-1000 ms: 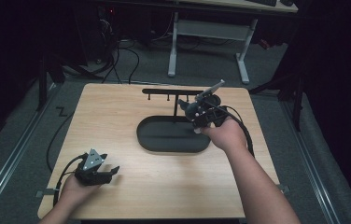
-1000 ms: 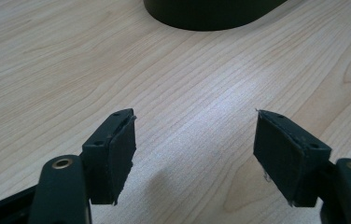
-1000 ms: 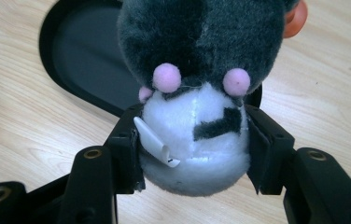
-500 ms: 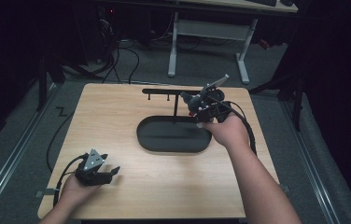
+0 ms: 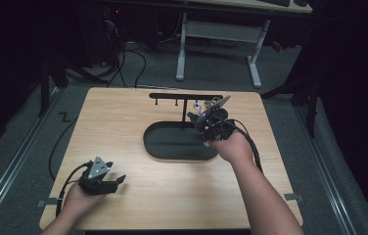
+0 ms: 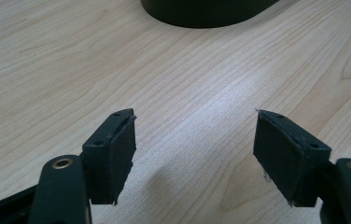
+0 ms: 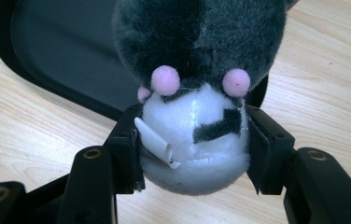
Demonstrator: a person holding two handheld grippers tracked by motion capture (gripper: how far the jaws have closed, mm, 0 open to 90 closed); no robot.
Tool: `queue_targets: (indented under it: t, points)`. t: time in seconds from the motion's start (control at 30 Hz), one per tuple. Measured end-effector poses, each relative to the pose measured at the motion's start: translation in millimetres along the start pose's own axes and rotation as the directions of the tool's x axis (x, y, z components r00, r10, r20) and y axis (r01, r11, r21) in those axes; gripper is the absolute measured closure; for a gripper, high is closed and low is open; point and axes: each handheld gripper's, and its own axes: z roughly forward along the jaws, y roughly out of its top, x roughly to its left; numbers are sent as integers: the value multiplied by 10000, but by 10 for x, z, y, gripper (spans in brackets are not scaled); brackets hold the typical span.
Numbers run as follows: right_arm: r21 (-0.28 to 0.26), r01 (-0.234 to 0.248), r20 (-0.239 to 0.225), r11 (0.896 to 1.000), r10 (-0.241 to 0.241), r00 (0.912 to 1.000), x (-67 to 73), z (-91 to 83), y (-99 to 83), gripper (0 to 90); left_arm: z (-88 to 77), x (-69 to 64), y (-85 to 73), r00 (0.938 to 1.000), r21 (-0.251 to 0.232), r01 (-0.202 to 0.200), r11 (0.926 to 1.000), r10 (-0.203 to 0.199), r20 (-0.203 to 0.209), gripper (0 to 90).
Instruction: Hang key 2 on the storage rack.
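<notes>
Now right gripper (image 7: 192,140) clamps plush toy (image 7: 197,70) above right end of black tray (image 5: 172,147), near stand (image 5: 184,98). Left gripper (image 6: 194,154) idle, jaws wide, near-left on table (image 5: 123,122). Best: lower gently, centre over tray, release only once toy rests.

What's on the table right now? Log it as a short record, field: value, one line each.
surface: wooden table
right gripper: shut on plush toy, grey and white with pink dots, a small white tag at its side
plush toy position: above the near right end of the tray
tray: black oval base, nothing seen lying in it
rack: black bar on a post rising from the tray, small hooks under it
left gripper: open, nothing between its pads, low over bare wood near the front left corner
</notes>
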Motion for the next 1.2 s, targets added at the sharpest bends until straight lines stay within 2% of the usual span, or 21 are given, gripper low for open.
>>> queue_targets:
  t: [0.27,0.4,0.73,0.9,1.1,1.2]
  points:
    - [-83,-135,-174,9999,134,9998,2,152,58,440,9,3,-5,10000,36,13,10000,-13,20,299]
    - [-89,-63,-363,9999,60,9993,33,210,71,355,9,4,-7,10000,73,6,10000,-6,38,299]
    - [-484,-194,-502,9986,169,9986,51,187,51,322,14,-6,-3,10000,25,-8,10000,8,42,300]
    - [-603,-281,-685,9978,240,9974,38,207,-73,338,15,-2,-3,10000,44,-3,10000,3,60,299]
    - [-895,-342,-660,9954,284,9974,-18,293,-349,345,20,-17,-2,10000,40,-50,10000,50,77,299]
    - [-1226,-366,-711,9918,280,9971,-53,355,-527,344,28,-26,-1,9999,67,-78,9999,77,78,299]
